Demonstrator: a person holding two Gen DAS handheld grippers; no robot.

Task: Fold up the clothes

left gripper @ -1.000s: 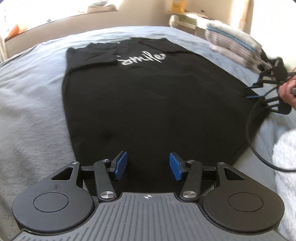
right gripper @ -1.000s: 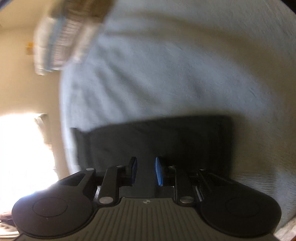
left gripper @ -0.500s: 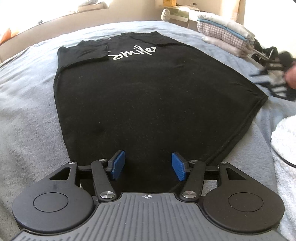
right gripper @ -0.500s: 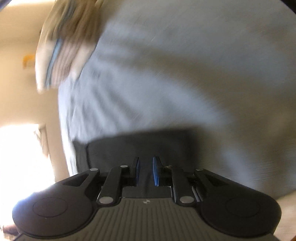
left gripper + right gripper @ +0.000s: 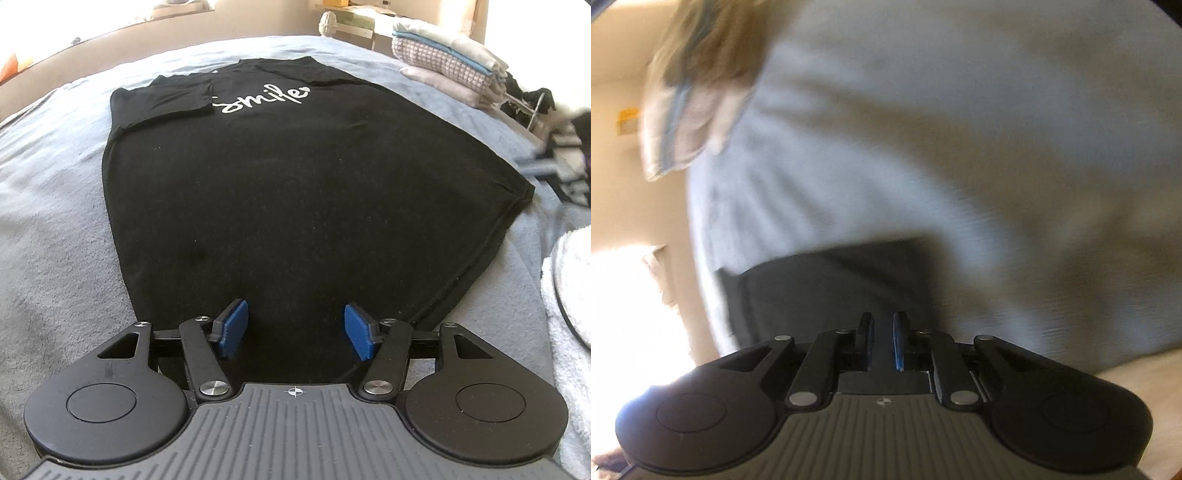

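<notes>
Left wrist view: the grey bedspread [image 5: 55, 229] carries the black T-shirt [image 5: 295, 192] flat ahead of the jaws, sleeves turned in, likely ready for a lengthwise fold. The left gripper [image 5: 295, 334] gapes wide over its hem, empty. The right gripper [image 5: 882, 341], blurred, is nearly closed; whether it pinches cloth, I cannot tell.

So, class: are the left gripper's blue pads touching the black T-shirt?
Cannot tell. In the left wrist view the pads overlap the T-shirt, jaws wide open, but height above it is unclear.
</notes>
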